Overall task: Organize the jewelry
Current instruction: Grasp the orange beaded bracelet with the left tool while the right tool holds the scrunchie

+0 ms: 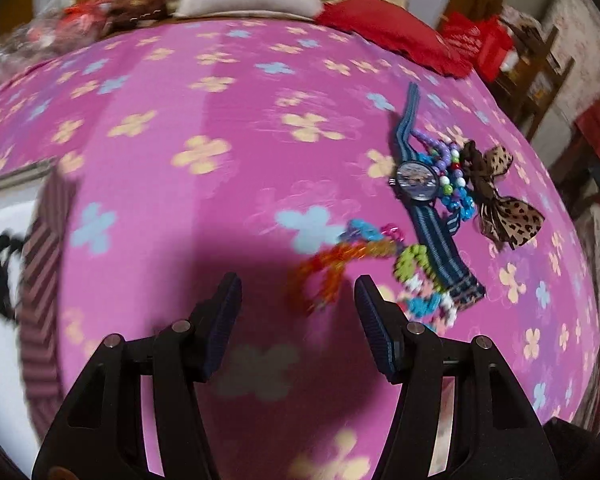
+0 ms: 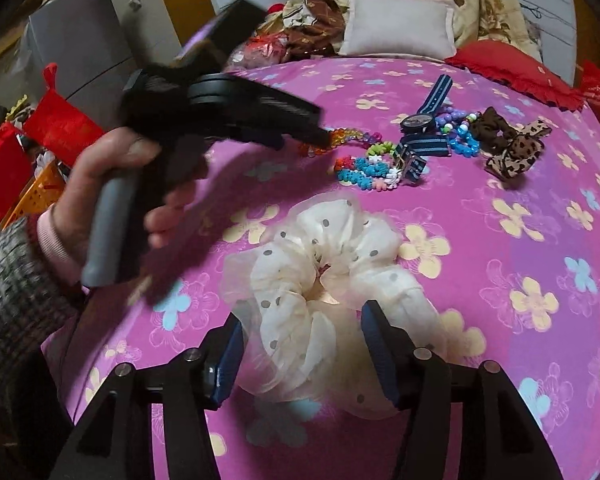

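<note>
Lying on the pink bedspread (image 2: 520,240), a white dotted scrunchie (image 2: 324,280) sits between the right gripper's (image 2: 302,352) parted jaws, pads clear of it. Left gripper (image 1: 298,304) hangs open, empty, near beaded bracelets (image 1: 416,280), watch (image 1: 418,182) and leopard bow (image 1: 500,208). Striped box (image 1: 44,280) at left, contents unclear.

left tongs (image 1: 298,294): black frame, ribbed blue pads, silver pivot screws | right tongs (image 2: 302,334): same build | left hand (image 2: 112,176): grey handle, grey-flecked knit sleeve, pink cuff at 8 o'clock
</note>
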The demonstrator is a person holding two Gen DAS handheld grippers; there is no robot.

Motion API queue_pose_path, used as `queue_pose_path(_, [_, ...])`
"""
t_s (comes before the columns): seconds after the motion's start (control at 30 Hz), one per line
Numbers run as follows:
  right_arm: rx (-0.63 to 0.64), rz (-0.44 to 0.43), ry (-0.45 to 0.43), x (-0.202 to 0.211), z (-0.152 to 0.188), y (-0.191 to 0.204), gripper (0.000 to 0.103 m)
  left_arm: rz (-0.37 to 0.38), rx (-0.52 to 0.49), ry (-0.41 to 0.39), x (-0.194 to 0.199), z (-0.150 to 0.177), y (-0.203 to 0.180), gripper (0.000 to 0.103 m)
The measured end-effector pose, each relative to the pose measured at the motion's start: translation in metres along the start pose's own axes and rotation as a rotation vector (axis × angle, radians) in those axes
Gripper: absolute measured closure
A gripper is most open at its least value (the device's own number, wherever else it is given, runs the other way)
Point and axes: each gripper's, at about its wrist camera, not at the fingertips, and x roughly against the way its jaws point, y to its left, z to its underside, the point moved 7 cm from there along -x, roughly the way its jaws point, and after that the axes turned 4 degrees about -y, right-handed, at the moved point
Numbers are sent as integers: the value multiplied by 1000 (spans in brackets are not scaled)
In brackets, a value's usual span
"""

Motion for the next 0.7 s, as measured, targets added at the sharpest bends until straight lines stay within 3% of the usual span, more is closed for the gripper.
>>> queue_pose_path(0.13, [0,9,3,-5,1,1,48,-7,-67,3,-11,-6,-16,42])
queue_pose_path(0.2, [-4,13,3,-7,0,1,48,-50,-106,8,-16,-7,-21,42])
queue_pose_path(0.23, [-5,20,3,-9,0,1,48,-76,-117,6,-17,-7,-22,53])
queue_pose_path(0.27, [-4,28,4,-11,-1,2,49,-100,-129,-6,-17,-8,-23,82])
queue_pose_path(0.3, [-3,41,5,-11,-1,2,57,-72,-118,4,-16,-7,-25,87])
queue_pose_path(0.4, [3,62,21,-12,-3,1,74,-45,-65,11,-10,-5,-20,95])
queue_pose_path(0.5, [-15,49,40,-10,-5,-2,84,5,10,-20,16,-2,-8,95])
queue_pose_path(0.7, [7,62,16,6,-21,8,88,26,92,-134,100,18,27,95])
